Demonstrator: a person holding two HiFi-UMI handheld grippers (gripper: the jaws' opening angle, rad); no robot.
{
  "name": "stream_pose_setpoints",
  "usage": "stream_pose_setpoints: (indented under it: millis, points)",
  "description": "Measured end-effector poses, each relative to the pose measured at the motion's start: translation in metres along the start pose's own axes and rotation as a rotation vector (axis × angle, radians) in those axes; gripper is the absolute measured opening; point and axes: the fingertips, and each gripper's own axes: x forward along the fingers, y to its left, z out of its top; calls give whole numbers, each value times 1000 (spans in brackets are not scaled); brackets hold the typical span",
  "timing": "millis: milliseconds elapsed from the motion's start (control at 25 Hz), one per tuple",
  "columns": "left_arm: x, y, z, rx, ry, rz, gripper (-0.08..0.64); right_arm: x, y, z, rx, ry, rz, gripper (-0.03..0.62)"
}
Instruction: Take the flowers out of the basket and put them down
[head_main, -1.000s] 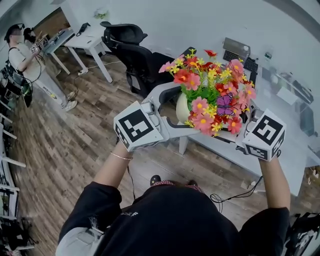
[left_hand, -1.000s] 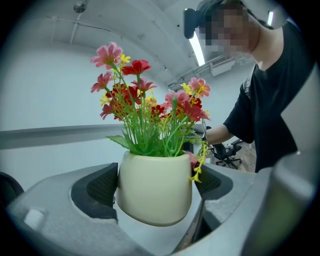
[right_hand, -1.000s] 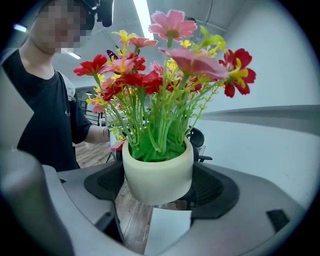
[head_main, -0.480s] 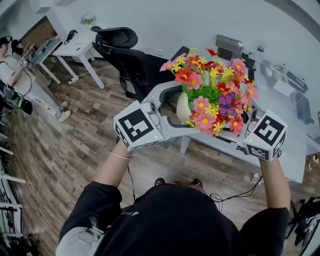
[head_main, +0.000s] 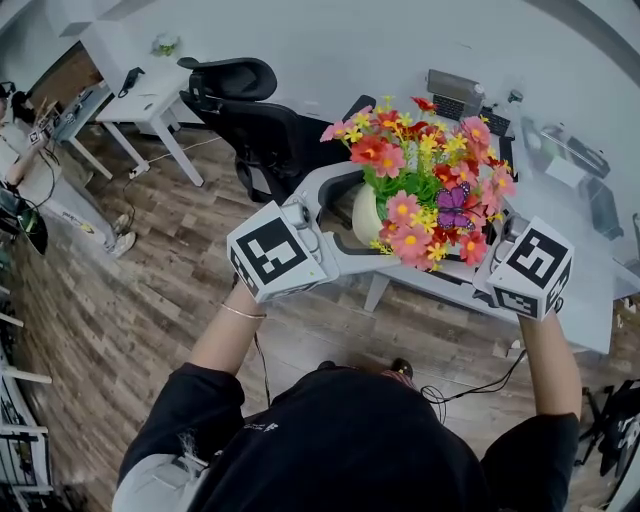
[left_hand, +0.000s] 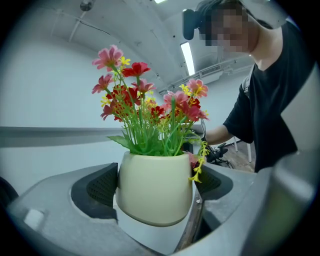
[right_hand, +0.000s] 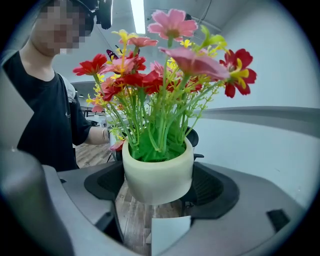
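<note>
The flowers (head_main: 425, 175), pink, red and yellow with a purple butterfly (head_main: 452, 205) among them, stand in a cream pot (head_main: 366, 215) held up in the air between both grippers. The left gripper (left_hand: 156, 192) has its jaws closed round the pot's lower body, one dark pad on each side. The right gripper (right_hand: 157, 187) grips the same pot from the opposite side, its jaws also drawn in against the pot's wall.

The pot hangs over the near left corner of the white desk (head_main: 570, 310). To the left of that edge lies open wooden floor (head_main: 150, 290). A black office chair (head_main: 260, 120) stands just beyond the pot on the far left. The desk's bare top runs away to the right, with more things on its far part.

Compared with a second ago, the grippers and pot keep the same pose and grip. The room behind has slid toward the left, so the small white desk (head_main: 150, 95) sits nearer the corner.
</note>
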Motion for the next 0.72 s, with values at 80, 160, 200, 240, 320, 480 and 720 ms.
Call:
stream_pose_setpoints:
  millis: [80, 160, 200, 240, 320, 480, 720]
  points:
    - [1, 0, -1, 1, -3, -1, 482, 0, 0, 0, -3, -2, -3, 428]
    - [2, 0, -1, 9, -4, -3, 482, -1, -1, -1, -6, -4, -7, 428]
    - [2, 0, -1, 11, -5, -4, 482, -1, -1, -1, -6, -5, -9, 428]
    - [1, 0, -1, 12, -5, -5, 482, 0, -1, -1, -5, -6, -10, 428]
    - [-3, 1, -1, 11, -7, -11, 482, 3, 1, 0, 0, -7, -14, 428]
    - [-6, 1, -2, 12, -6, -28, 482, 5, 3, 1, 12, -7, -25, 428]
    - [-27, 0, -7, 7, -24, -72, 482, 21, 17, 7, 32, 0, -68, 428]
